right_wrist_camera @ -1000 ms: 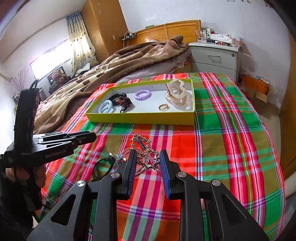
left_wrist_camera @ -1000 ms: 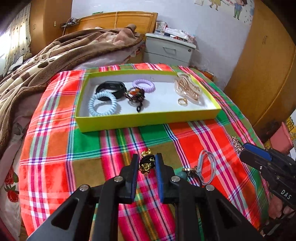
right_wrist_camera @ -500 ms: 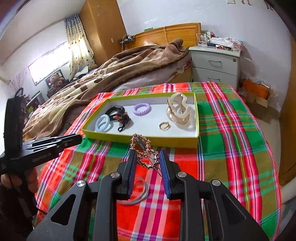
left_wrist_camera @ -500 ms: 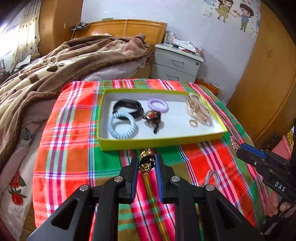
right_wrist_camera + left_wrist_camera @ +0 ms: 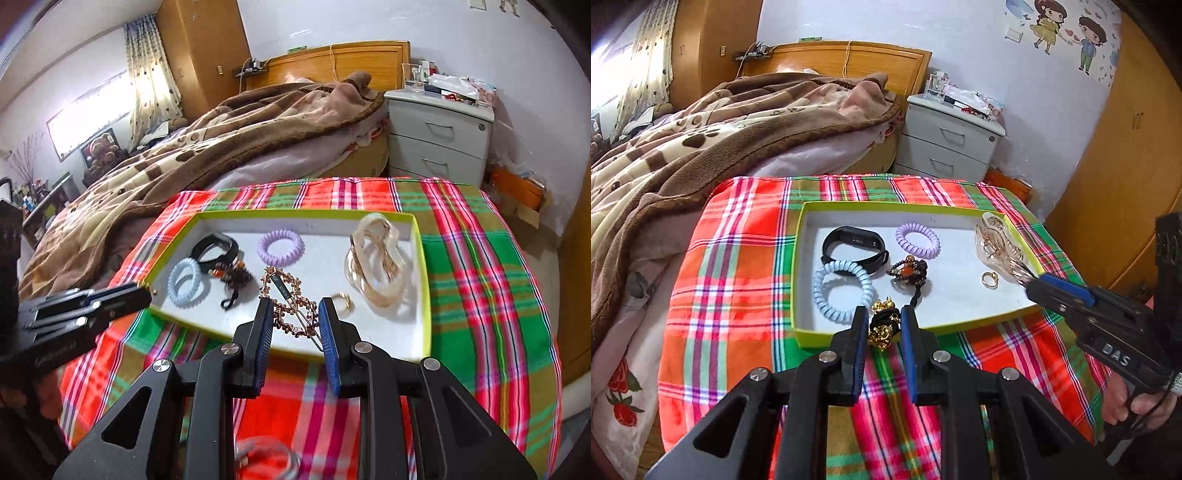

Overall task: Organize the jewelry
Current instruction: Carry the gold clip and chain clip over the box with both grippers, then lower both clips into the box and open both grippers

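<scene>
Left tongs pinching a black hair tie with gold charms, held over the near rim of the yellow-green tray on the plaid-covered surface. Right tongs pinching a rhinestone hair clip, held over the tray's near half, close to a gold ring. Lying in the tray: pale blue coil tie, lilac coil tie, black band, beaded bracelet, translucent claw clip.

A black-and-gold hair tie at lower centre and a rhinestone hair clip hang above the yellow-green tray's near rim.
</scene>
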### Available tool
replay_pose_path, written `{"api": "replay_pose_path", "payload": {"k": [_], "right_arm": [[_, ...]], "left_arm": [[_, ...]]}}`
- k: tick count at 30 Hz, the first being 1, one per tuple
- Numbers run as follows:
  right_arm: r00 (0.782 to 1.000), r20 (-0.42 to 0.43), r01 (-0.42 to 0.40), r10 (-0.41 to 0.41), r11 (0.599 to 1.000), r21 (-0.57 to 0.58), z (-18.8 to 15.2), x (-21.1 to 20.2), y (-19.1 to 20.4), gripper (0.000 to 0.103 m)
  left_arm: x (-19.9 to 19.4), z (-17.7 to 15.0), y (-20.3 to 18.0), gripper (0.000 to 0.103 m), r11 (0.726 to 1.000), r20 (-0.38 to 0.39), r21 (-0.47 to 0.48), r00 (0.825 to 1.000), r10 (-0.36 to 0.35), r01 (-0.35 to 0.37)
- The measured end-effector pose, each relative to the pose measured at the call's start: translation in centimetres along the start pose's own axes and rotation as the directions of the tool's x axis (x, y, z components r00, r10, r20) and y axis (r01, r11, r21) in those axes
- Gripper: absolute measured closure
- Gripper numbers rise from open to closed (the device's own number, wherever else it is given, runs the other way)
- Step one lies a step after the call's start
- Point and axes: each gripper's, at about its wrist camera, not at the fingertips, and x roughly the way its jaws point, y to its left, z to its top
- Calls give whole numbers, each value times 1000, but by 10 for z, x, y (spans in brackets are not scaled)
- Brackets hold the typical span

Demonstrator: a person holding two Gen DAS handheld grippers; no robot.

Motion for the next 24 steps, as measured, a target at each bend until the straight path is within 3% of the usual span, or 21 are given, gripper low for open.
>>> {"api": "replay_pose_path", "payload": {"k": [6,20,24], "right_arm": [[996,-48,74,-73,997,10,11,27,4,77],[983,-103,151,-153,988,-20,20,68,9,77],[977,-99,187,-191,981,-43,20,73,11,77]], "left_arm": [[16,5,-3,85,1000,-15,-6,1000,-11,11],[48,11,-6,85,1000,-62,2,998,-22,22],[54,12,-7,85,1000,-65,20,998,6,-5]]}}
